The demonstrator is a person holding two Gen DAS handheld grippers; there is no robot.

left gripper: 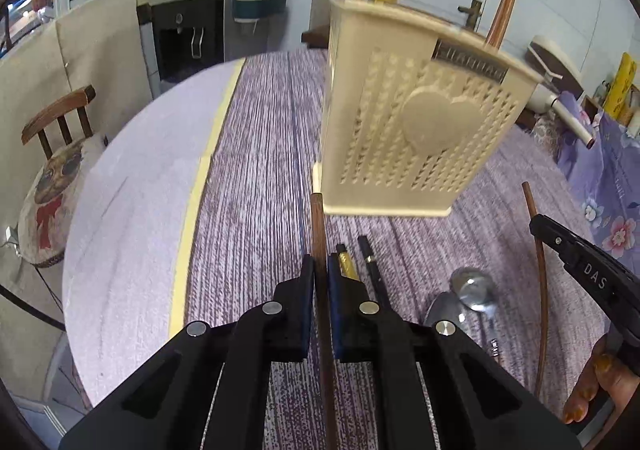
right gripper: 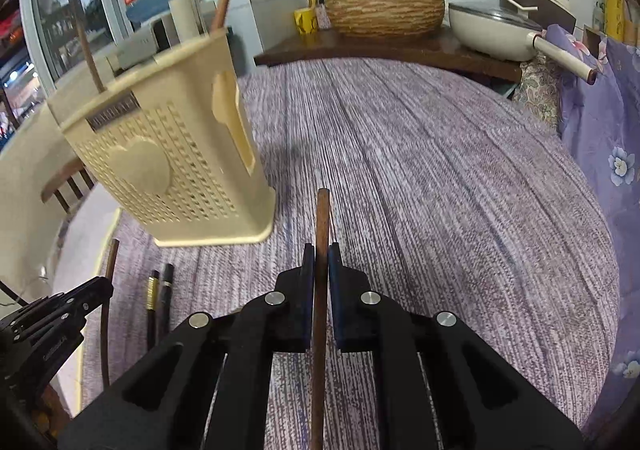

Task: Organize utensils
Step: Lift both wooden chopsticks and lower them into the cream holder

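A cream perforated utensil holder (left gripper: 416, 130) stands on the purple table; it also shows in the right wrist view (right gripper: 168, 174), with brown sticks rising from it. My left gripper (left gripper: 320, 266) is shut on a brown chopstick (left gripper: 318, 226) just in front of the holder. My right gripper (right gripper: 319, 254) is shut on another brown chopstick (right gripper: 322, 218) to the right of the holder. Two dark chopsticks (left gripper: 360, 262) and metal spoons (left gripper: 468, 294) lie on the cloth; the dark chopsticks also show in the right wrist view (right gripper: 160, 298).
The purple woven cloth (right gripper: 440, 190) covers the round table. A wooden chair (left gripper: 56, 154) stands left. A woven bowl (right gripper: 384, 14) and a white pan (right gripper: 496, 30) sit on the counter behind. Floral fabric (right gripper: 600, 154) lies right.
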